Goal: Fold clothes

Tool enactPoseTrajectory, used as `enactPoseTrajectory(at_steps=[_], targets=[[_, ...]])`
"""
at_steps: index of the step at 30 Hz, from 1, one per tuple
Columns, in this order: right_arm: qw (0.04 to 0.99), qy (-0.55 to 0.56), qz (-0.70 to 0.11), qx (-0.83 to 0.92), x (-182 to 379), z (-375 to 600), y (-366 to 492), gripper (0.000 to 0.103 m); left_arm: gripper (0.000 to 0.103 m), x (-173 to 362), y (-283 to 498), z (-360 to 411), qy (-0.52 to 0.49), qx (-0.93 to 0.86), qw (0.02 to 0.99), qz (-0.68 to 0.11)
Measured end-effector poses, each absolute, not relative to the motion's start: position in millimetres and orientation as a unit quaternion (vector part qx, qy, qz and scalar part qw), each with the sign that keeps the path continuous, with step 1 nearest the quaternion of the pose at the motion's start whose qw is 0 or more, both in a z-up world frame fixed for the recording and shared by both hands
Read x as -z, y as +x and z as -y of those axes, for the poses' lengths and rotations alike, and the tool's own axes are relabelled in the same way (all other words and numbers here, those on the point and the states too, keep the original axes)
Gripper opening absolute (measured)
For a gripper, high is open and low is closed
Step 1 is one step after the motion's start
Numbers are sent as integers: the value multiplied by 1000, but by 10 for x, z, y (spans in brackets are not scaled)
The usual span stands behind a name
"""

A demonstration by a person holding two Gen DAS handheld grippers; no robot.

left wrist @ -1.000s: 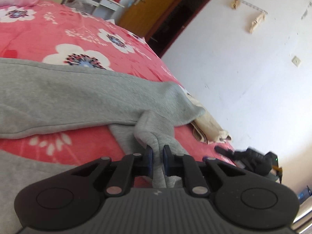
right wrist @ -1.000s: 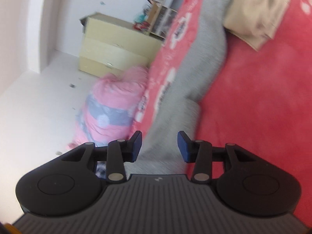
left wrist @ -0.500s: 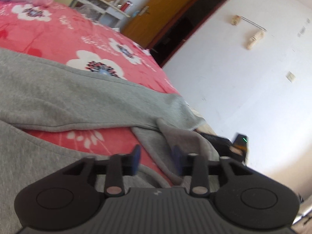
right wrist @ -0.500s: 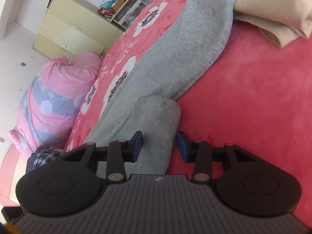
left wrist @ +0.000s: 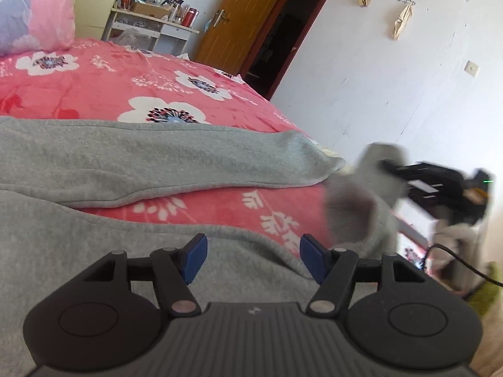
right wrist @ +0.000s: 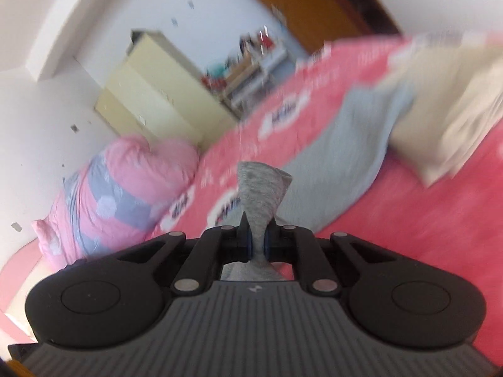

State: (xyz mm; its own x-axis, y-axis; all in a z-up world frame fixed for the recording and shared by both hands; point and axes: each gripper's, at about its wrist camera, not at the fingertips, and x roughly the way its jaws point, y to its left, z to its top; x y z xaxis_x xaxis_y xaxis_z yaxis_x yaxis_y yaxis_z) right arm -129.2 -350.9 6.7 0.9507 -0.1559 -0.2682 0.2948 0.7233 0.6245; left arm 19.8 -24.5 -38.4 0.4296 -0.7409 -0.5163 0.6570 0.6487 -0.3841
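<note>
Grey sweatpants (left wrist: 151,160) lie spread over the red floral bed cover (left wrist: 103,75), two grey legs running left to right. In the left wrist view my left gripper (left wrist: 253,259) hovers just over grey cloth, its jaws opening and its blue pads touching nothing. At the right of that view my right gripper (left wrist: 389,166) lifts a blurred grey leg end (left wrist: 355,207) off the bed. In the right wrist view the right gripper (right wrist: 257,242) is shut on that grey leg end (right wrist: 262,188), which sticks up between the pads.
A folded beige garment (right wrist: 452,116) lies on the bed beyond the grey cloth. A pink and grey pillow (right wrist: 125,188) sits at the bed's head. A yellow cabinet (right wrist: 151,100), a cluttered white shelf (left wrist: 151,25) and a wooden door (left wrist: 239,15) stand along the walls.
My left gripper let go of the grey cloth, opened wide and drew back. My right gripper closed on the leg end and lifted it off the bed.
</note>
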Motion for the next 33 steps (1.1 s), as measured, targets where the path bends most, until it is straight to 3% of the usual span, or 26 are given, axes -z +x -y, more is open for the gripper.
enactPoseTrajectory(at_steps=[5, 11, 14, 17, 19, 22, 27, 33], targets=[[947, 232, -26, 219, -672, 3228, -2144, 5, 66, 416, 100, 306, -16, 391, 862, -322], [938, 150, -62, 306, -730, 3382, -1893, 8, 66, 530, 83, 470, 56, 357, 879, -312], [920, 189, -129, 317, -305, 3966, -1396, 15, 66, 580, 77, 522, 84, 338, 886, -306], [883, 303, -157, 324, 102, 4529, -1348, 20, 66, 521, 8, 510, 91, 337, 889, -295], [873, 352, -122, 316, 197, 4617, -1626, 20, 68, 445, -70, 503, 91, 350, 888, -284], [872, 372, -73, 309, 194, 4451, -2201, 33, 70, 341, -225, 616, 100, 394, 872, -274], [856, 440, -107, 248, 454, 4336, -2587, 35, 72, 320, -608, 1022, 110, 497, 817, -269], [870, 399, -188, 219, 675, 4177, -2192, 33, 72, 481, -969, 1558, 154, 545, 781, -265]])
